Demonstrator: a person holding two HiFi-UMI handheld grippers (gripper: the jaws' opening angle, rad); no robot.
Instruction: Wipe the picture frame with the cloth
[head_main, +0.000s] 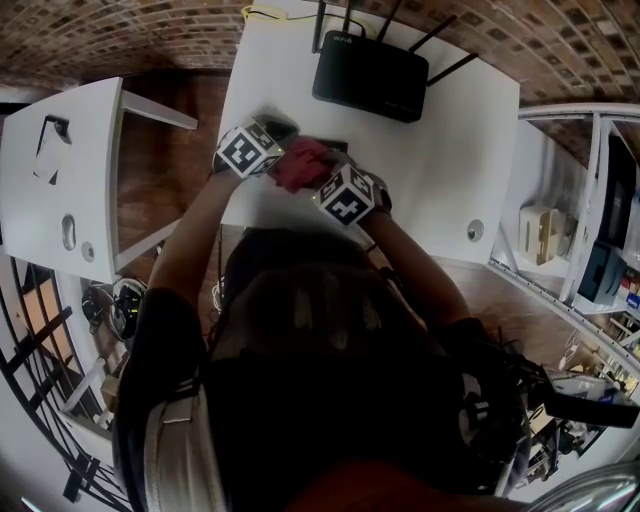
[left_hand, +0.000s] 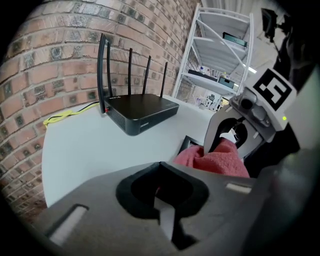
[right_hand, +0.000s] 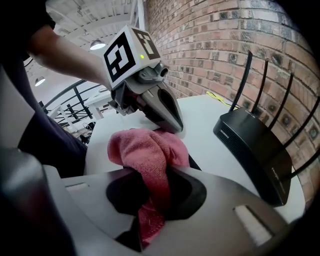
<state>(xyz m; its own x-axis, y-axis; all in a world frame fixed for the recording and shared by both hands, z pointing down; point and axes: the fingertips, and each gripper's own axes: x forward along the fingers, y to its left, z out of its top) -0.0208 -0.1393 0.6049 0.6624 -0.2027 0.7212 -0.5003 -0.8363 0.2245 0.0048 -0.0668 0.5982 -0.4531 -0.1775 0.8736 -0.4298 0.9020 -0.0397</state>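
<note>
A pink cloth (head_main: 300, 165) lies bunched on the dark picture frame (head_main: 338, 148), which rests flat on the white table (head_main: 440, 150). My right gripper (right_hand: 150, 200) is shut on the cloth (right_hand: 147, 150), with a fold running down between its jaws. The cloth hides most of the frame; only a dark corner (left_hand: 191, 142) shows. My left gripper (right_hand: 175, 125) is shut and points down at the frame's edge just behind the cloth. Whether it pinches the frame or only rests there, I cannot tell. The two grippers face each other across the cloth (left_hand: 215, 160).
A black router (head_main: 370, 75) with several upright antennas stands at the table's far side, a yellow cable (left_hand: 65, 114) behind it. A brick wall runs along the back. A white side table (head_main: 60, 170) stands at left, white shelving (head_main: 570, 230) at right.
</note>
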